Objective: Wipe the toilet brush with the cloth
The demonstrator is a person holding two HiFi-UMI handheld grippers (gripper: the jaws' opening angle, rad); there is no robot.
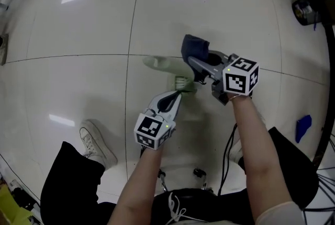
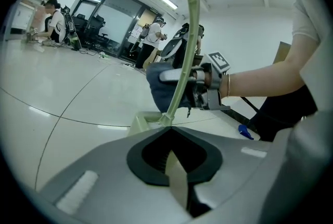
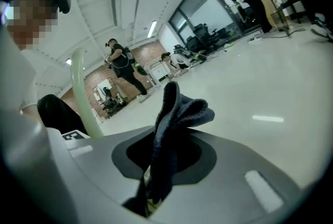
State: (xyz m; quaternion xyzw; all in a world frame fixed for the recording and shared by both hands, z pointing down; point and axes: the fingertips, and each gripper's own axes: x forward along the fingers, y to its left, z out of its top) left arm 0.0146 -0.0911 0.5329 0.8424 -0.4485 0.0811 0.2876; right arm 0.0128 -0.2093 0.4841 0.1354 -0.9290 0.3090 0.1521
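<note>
Grey jaws of your left claw (image 1: 177, 97) are shut on the low end of the pale green toilet brush (image 1: 183, 84). The left gripper view shows them pinching a flat tab of it, and from that pinch the thin stem (image 2: 180, 84) arcs up and away. Your right claw (image 1: 192, 62) is clamped on the dark blue cloth (image 1: 194, 46), with a bunched fold standing out past its jaws. In the left gripper view the cloth sits right behind the stem at about mid height; whether it presses on the stem I cannot tell. Both are held above the white tiled floor (image 1: 78, 25).

To wipe well, treat your left claw as the anchor and hold it steady, because the stem looks slender and will probably flex under a push. Bring the free fold round the stem so it covers more than one side. Then draw it along the length with light, even pressure. Roll your left wrist to present the far side instead of reaching around.

Only a small tuft of cloth projects, so watch that the hard jaws do not scrape the plastic. The pinch on the tab looks narrow, and a strong sideways shove could twist the brush loose.
</note>
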